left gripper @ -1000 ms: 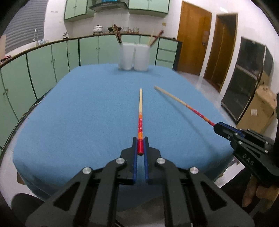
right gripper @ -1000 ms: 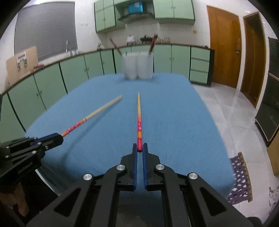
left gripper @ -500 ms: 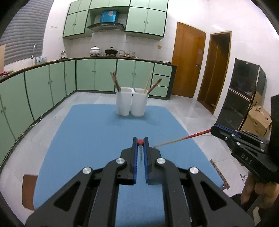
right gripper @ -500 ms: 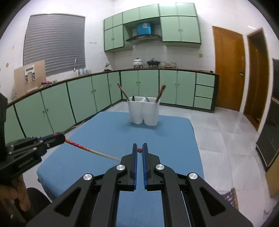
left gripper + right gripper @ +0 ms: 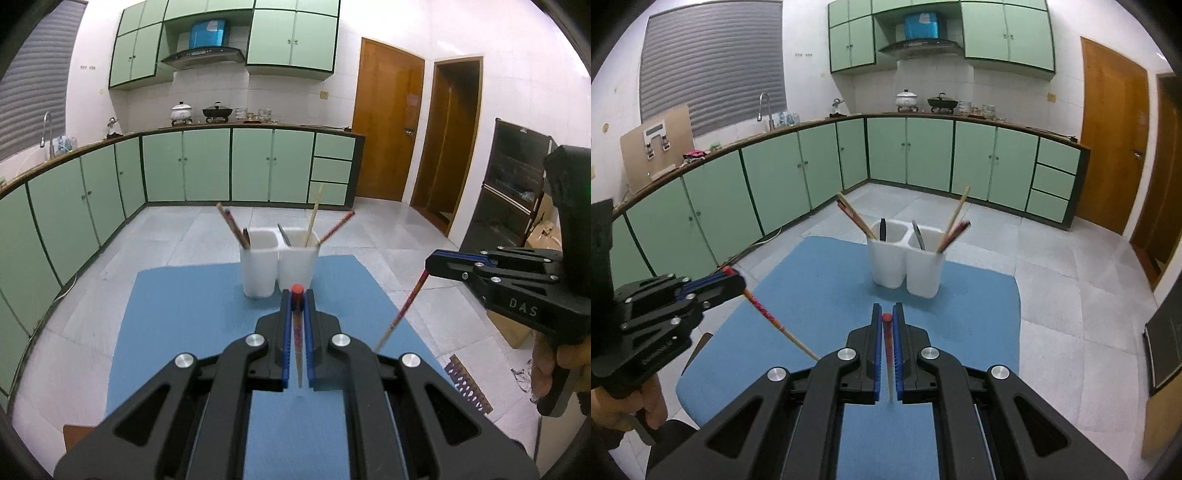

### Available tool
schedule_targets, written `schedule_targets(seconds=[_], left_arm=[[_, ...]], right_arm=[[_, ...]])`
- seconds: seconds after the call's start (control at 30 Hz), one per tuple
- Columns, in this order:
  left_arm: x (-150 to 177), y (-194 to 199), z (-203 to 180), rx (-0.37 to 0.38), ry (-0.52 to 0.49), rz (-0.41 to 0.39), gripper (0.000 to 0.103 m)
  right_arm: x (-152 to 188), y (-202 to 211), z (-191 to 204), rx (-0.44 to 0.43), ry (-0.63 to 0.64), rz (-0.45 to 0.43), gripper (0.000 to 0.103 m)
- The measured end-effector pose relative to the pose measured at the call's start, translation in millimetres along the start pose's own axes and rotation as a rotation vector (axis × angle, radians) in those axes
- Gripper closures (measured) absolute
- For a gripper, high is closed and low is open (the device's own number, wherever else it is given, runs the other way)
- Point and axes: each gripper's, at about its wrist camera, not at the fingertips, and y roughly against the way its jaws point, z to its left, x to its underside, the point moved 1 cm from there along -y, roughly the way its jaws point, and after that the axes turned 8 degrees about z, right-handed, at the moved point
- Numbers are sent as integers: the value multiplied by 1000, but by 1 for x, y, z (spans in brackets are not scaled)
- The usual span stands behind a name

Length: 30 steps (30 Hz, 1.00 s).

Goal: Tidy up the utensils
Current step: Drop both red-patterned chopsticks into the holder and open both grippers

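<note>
Above the blue table cover [image 5: 177,314], each gripper is clamped on one chopstick. Left gripper [image 5: 297,295]: its chopstick [image 5: 296,332] has a red cap at the fingertips, a red-and-orange patterned grip and a pale bare-wood taper running back toward the camera. Right gripper [image 5: 887,314]: a matching chopstick [image 5: 887,347], likewise pointing tip-down. Twin white utensil holders [image 5: 907,258] stand side by side at the far end, holding more chopsticks [image 5: 955,225] and dark-handled utensils.
</note>
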Motion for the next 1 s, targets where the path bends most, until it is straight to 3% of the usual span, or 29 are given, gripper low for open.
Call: schedule_targets(seconds=[0.3,0.63,0.8,1.0], left_arm=[[-84,-18,10,-19,5,-71,98],[-181,-59,23,-75,29,-136,98],[-187,-103,27,-100,17,-104,98],[-162,-151,40,-99,25,-22,97]], right_arm=[[-86,3,-9,1,-6,-43,98],[-193,-20,-24,57,-26,-137,98],[-214,-58,-42,80,-37,-151,98],[-188,-126,-62,79,-68,-68,97]])
